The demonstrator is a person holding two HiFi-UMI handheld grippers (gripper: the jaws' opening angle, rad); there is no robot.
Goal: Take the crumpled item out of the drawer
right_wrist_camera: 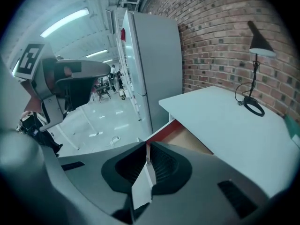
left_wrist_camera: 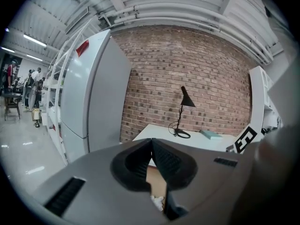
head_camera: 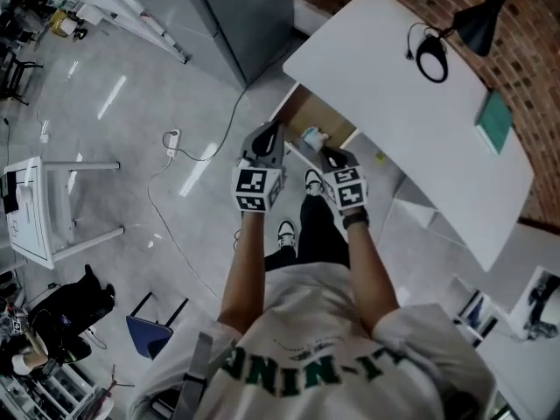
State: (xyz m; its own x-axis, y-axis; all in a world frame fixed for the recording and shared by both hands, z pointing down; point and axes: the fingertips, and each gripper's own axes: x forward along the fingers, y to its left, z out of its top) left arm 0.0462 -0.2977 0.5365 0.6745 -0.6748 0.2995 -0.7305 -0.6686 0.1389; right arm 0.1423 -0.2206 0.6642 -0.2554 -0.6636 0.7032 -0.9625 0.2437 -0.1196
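Observation:
An open wooden drawer (head_camera: 304,105) sticks out from under the white desk (head_camera: 411,138). A pale crumpled item (head_camera: 313,136) lies at the drawer's near end, and in the left gripper view a white crumpled bit (left_wrist_camera: 157,202) shows below the jaws. My left gripper (head_camera: 272,130) hangs over the drawer's left side, shut with nothing between its tips (left_wrist_camera: 151,140). My right gripper (head_camera: 326,154) is just beside the crumpled item. It (right_wrist_camera: 147,147) is shut on a thin white paper-like piece (right_wrist_camera: 142,186). I cannot tell whether that piece belongs to the crumpled item.
On the desk stand a black lamp (head_camera: 483,20), a looped cable (head_camera: 431,60) and a green book (head_camera: 494,121). A tall grey cabinet (head_camera: 241,11) stands left of the desk. A power strip (head_camera: 172,137) with its cord lies on the floor.

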